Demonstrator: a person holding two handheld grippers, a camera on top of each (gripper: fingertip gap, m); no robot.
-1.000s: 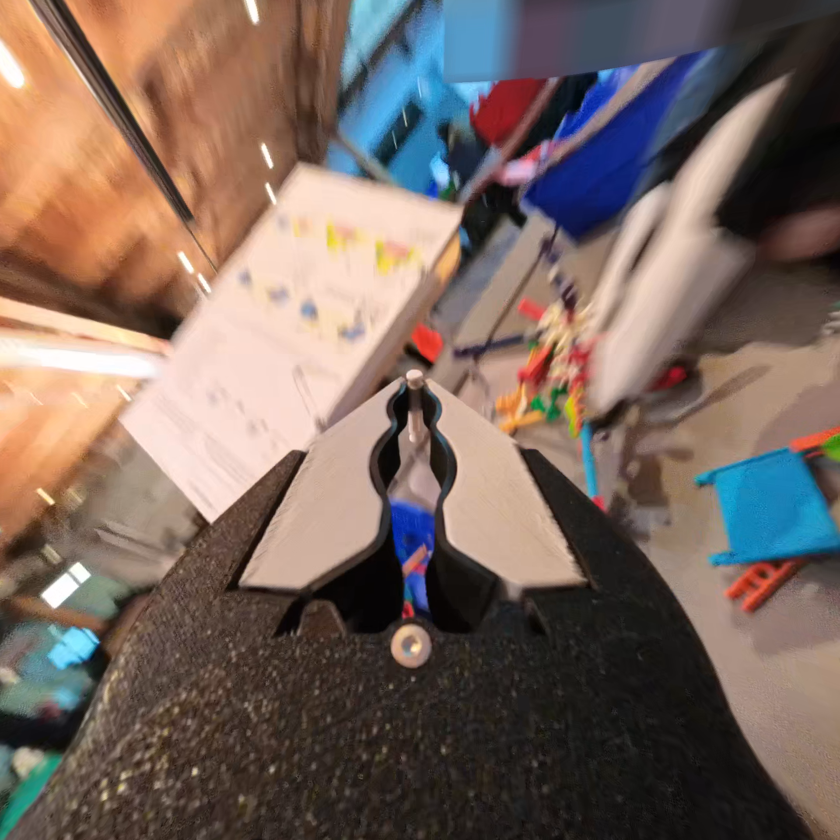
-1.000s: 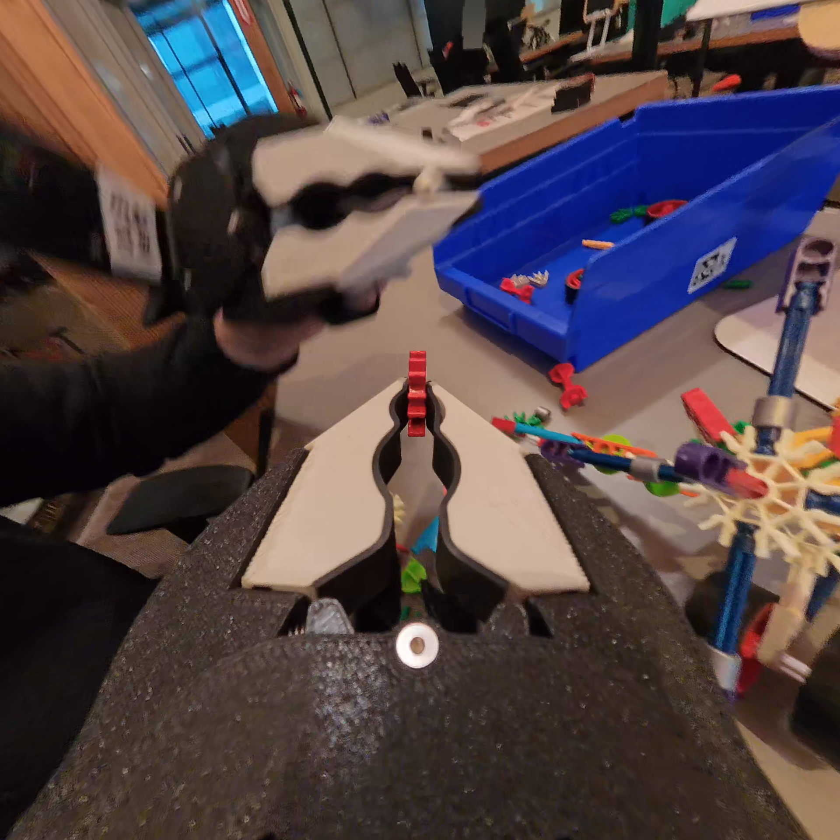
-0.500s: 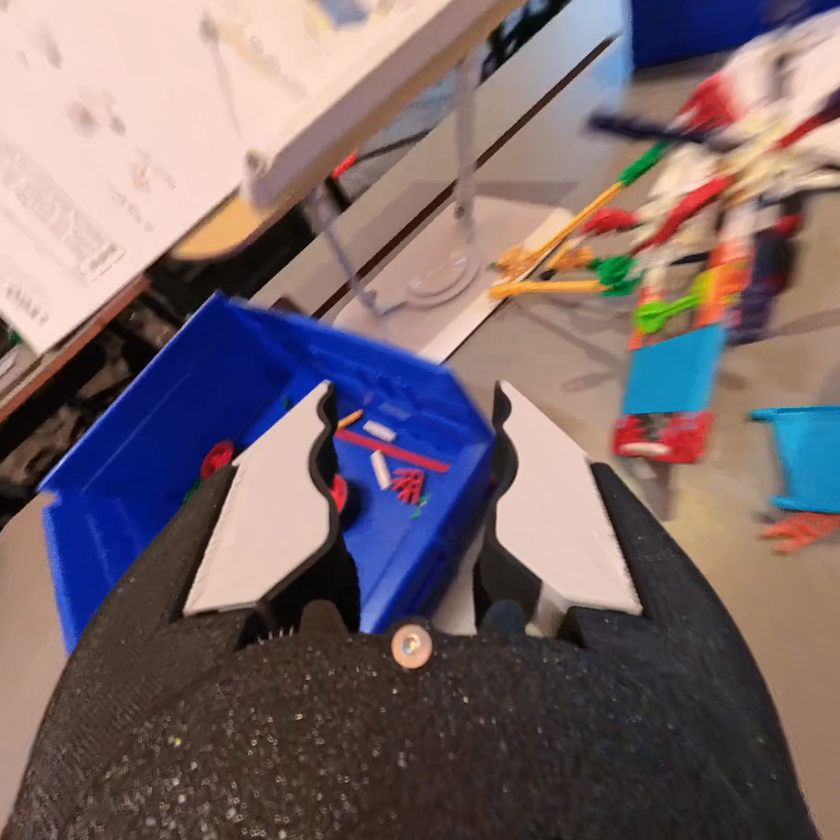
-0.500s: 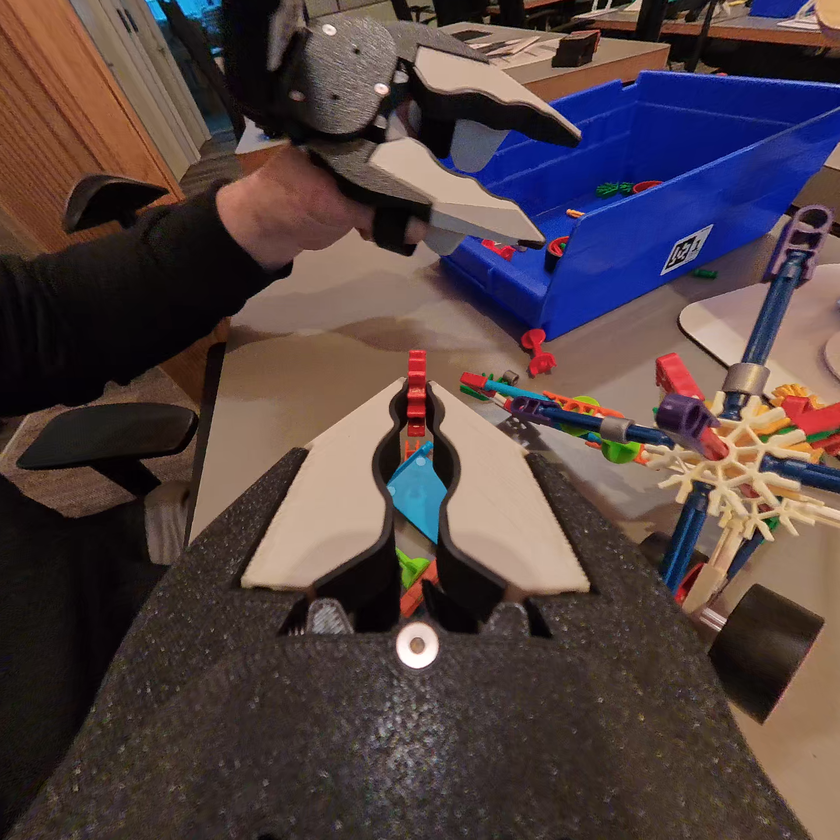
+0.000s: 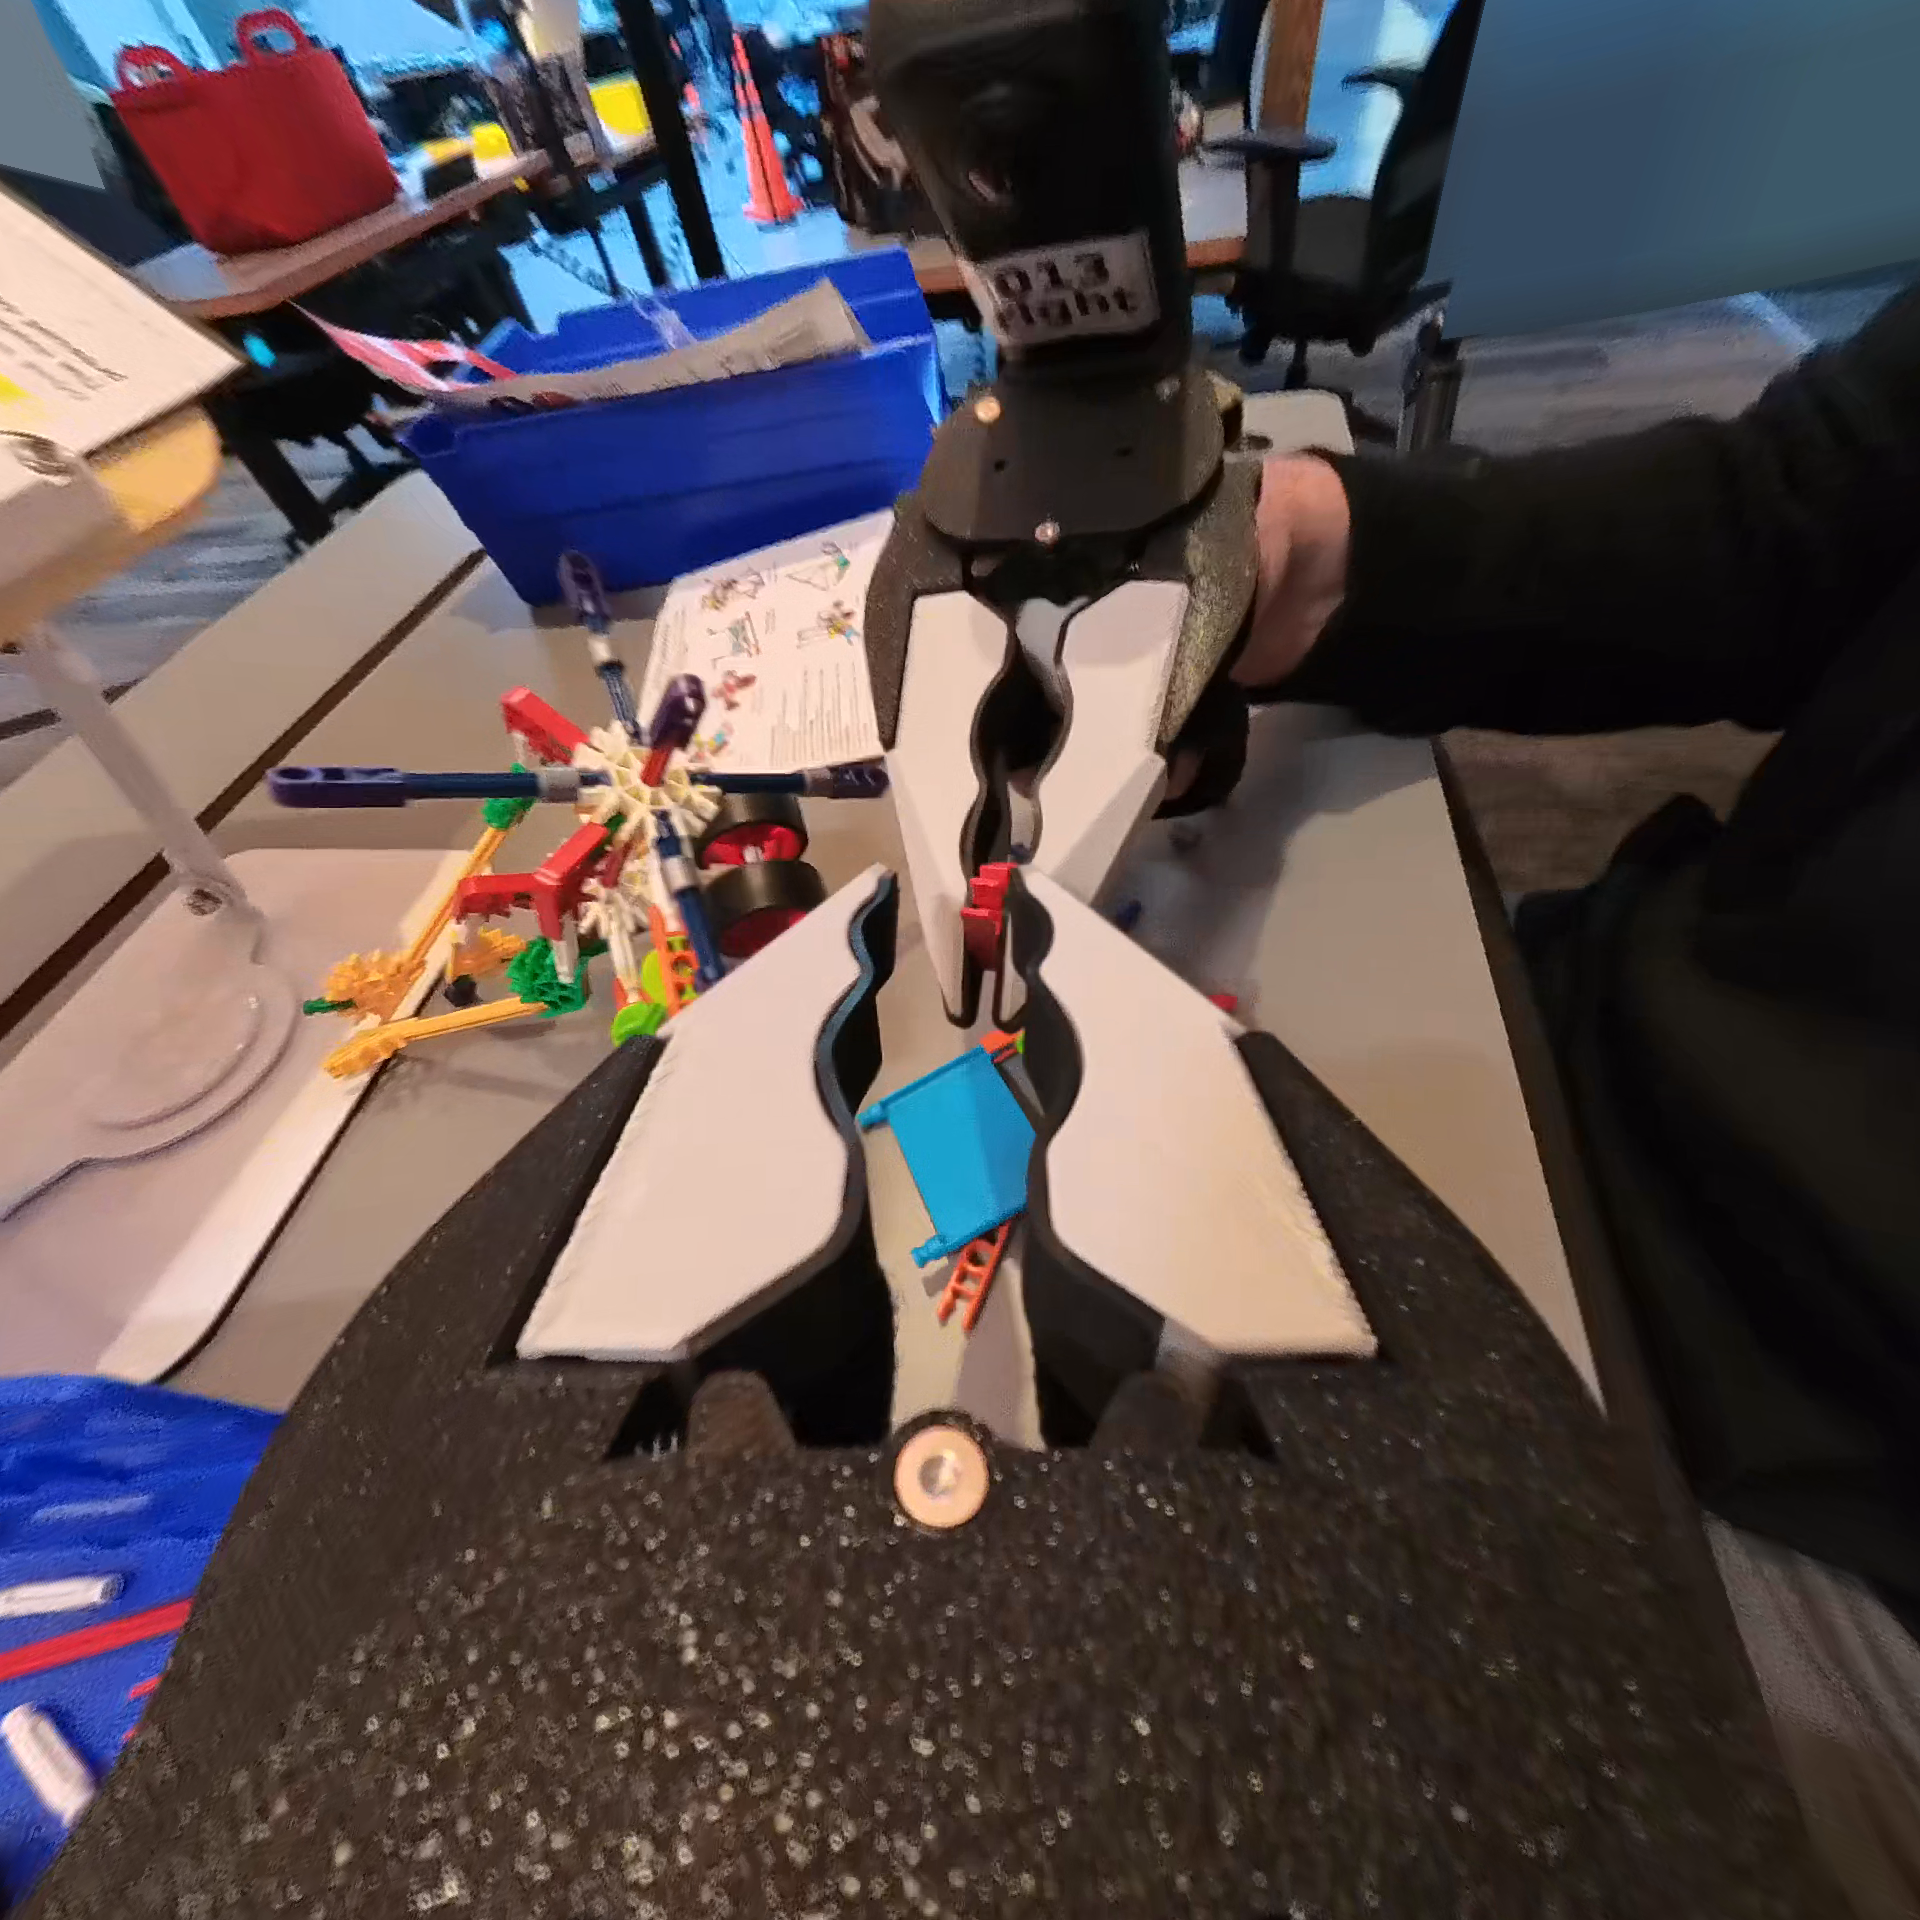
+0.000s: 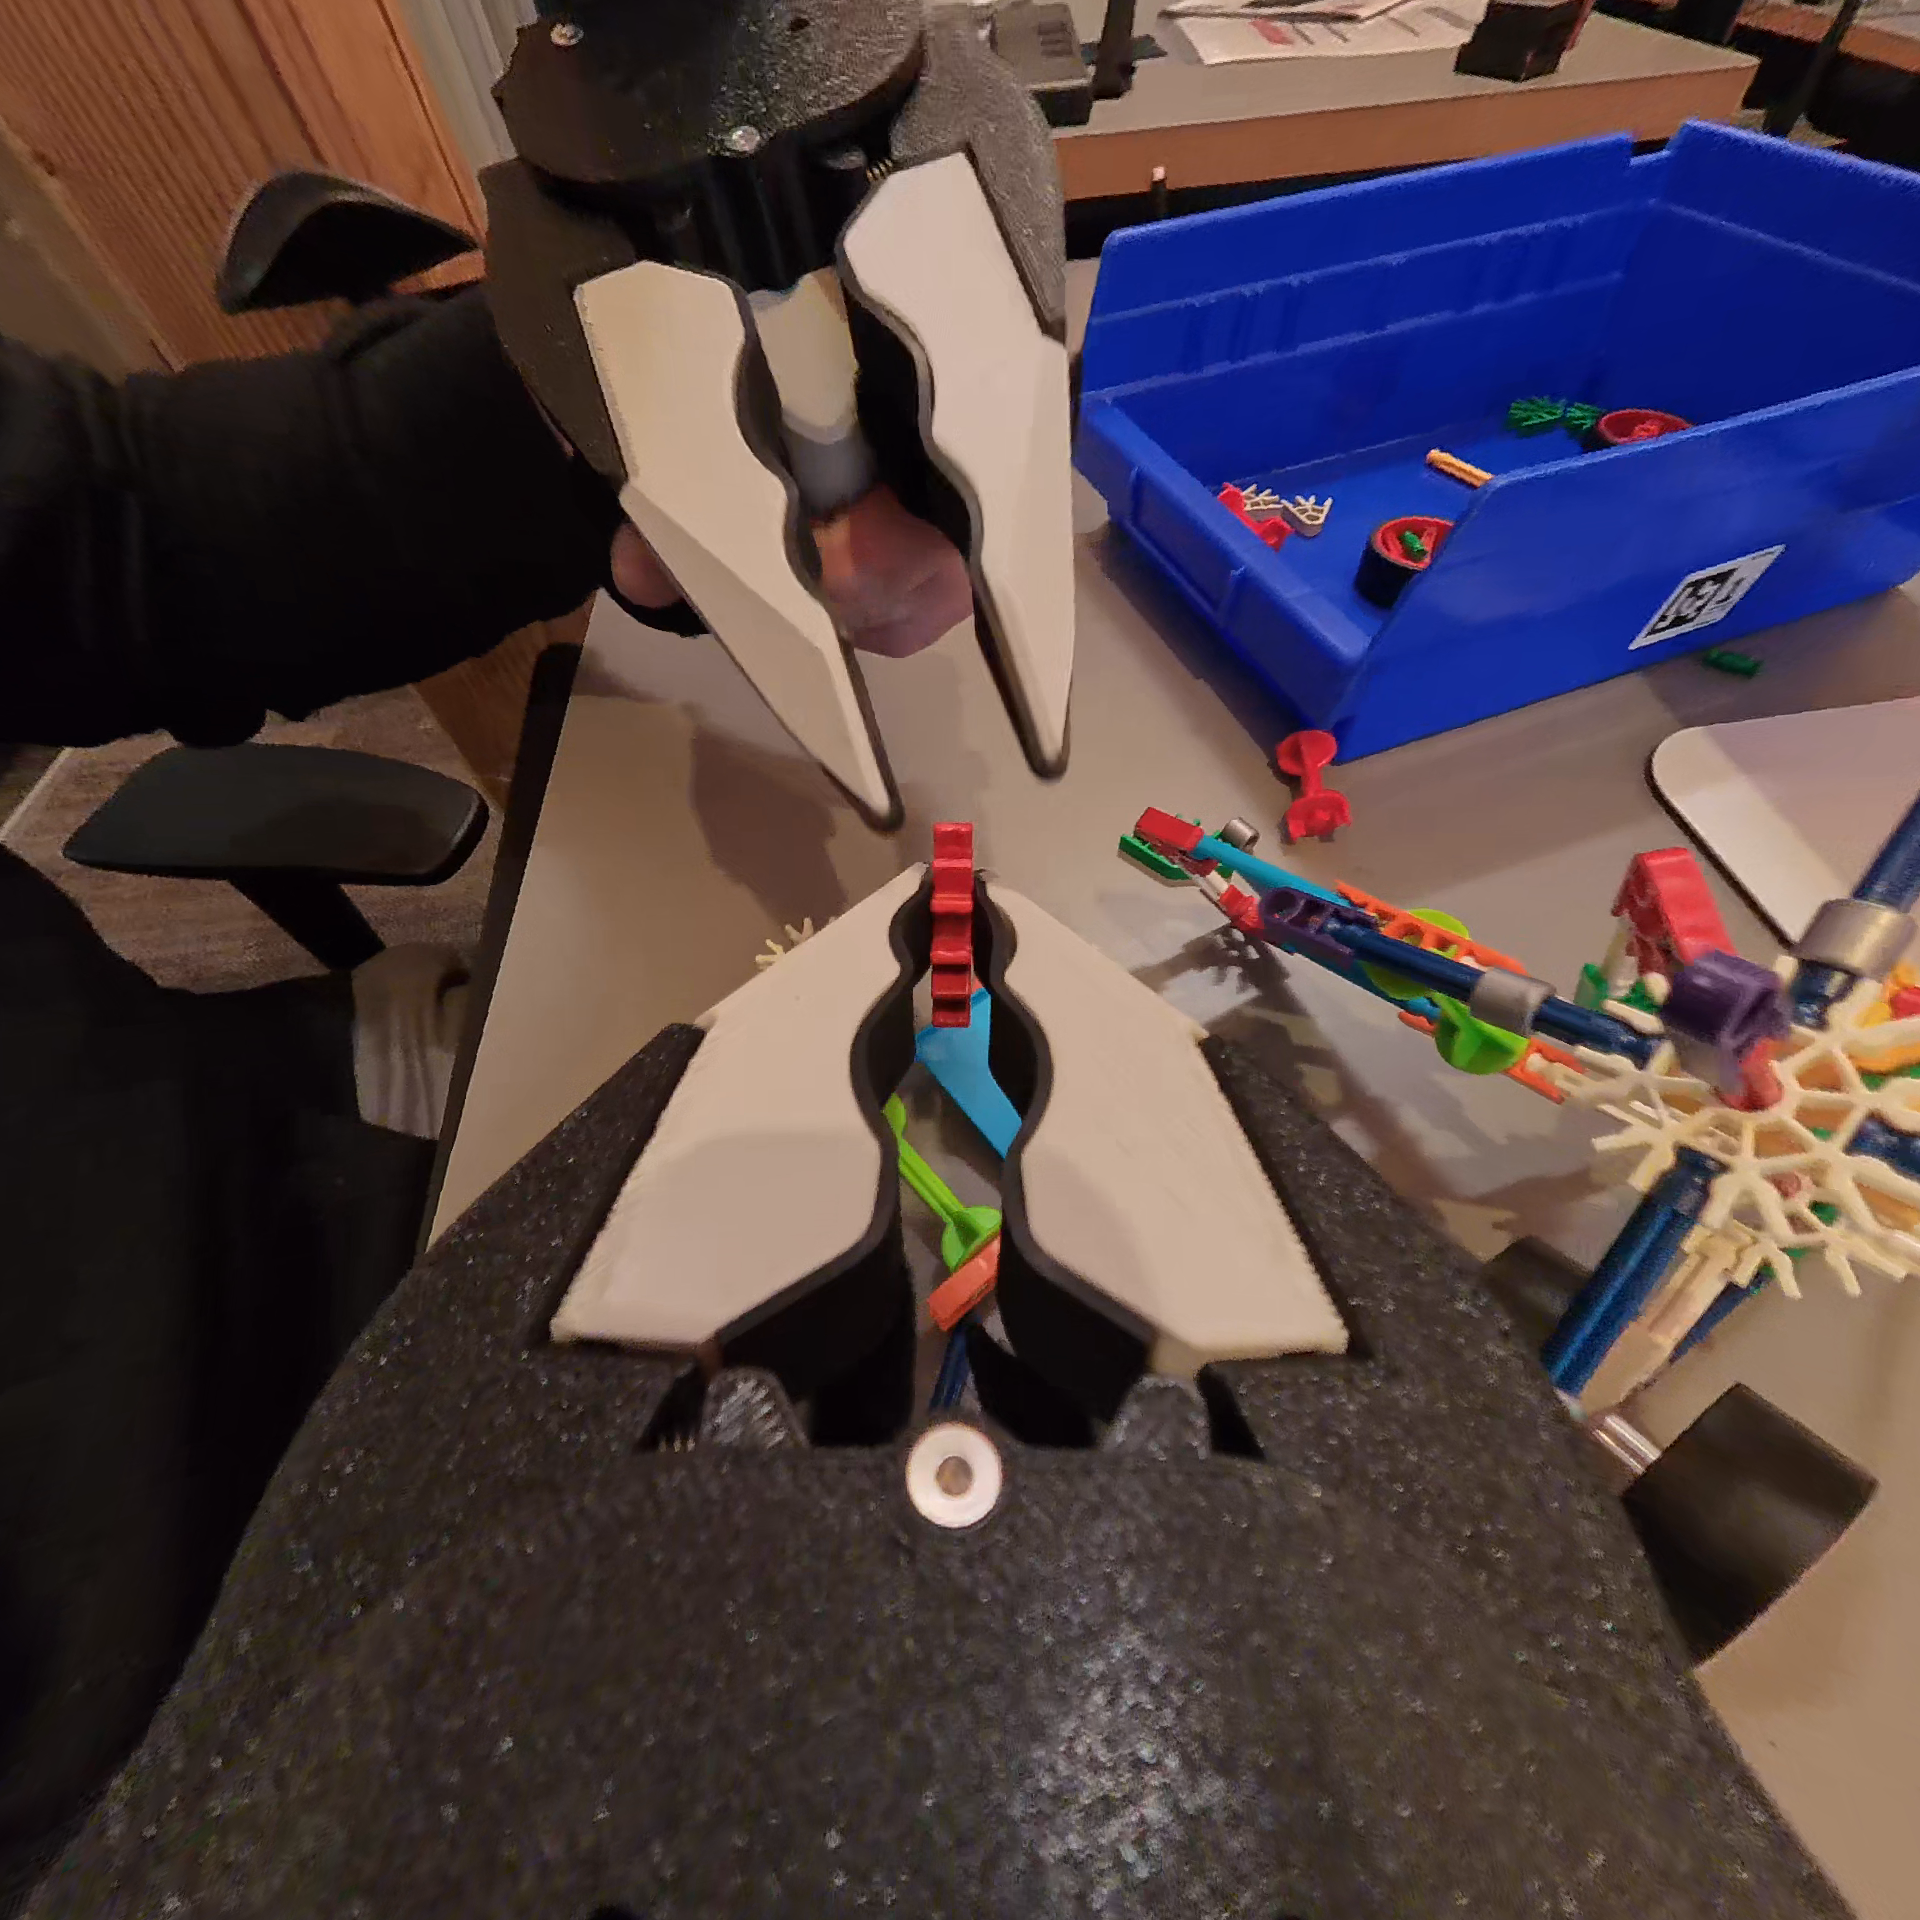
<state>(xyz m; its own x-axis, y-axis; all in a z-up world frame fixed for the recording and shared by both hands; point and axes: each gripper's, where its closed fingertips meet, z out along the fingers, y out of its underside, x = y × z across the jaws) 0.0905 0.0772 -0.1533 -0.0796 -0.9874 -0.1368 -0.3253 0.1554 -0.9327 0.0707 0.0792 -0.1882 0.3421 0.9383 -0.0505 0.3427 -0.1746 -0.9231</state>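
Observation:
My right gripper is shut on a small red toothed connector, which sticks out past its fingertips. My left gripper is open and empty, facing the right one tip to tip. In the left wrist view the red connector sits just beyond the gap between my left fingertips, held by the right gripper. In the right wrist view the left gripper hangs just past the connector's end, apart from it. A light blue panel lies on the table below both.
A colourful rod-and-connector model with black wheels stands right of the grippers. A blue bin with loose parts is behind. An instruction sheet, a stand base and a red spool lie on the grey table. Both grippers' tips are close together, under 4 cm apart.
My left gripper held a small grey rod, opened over the blue bin, then swung round to face the right gripper, open. The right gripper kept its hold on the red connector.

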